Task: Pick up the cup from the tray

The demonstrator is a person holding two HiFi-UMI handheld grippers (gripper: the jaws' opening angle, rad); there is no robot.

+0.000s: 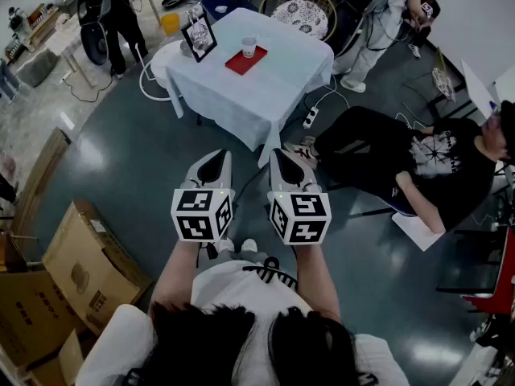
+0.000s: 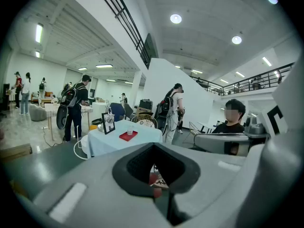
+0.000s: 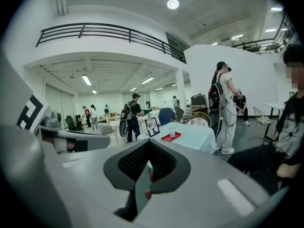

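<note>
Left gripper (image 1: 217,158) and right gripper (image 1: 278,158), clenched empty, face the cup (image 1: 249,47); only gripper views show ceiling lights (image 2: 175,18).

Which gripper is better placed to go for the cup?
The left gripper, slightly: both are shut and far from the cup, but a seated person's legs lie just ahead of the right gripper.

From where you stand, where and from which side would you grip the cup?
Probably the side wall, jaws across it, right gripper coming level from the near side: the cup stands upright on the tray, and the frame stands left of it.
</note>
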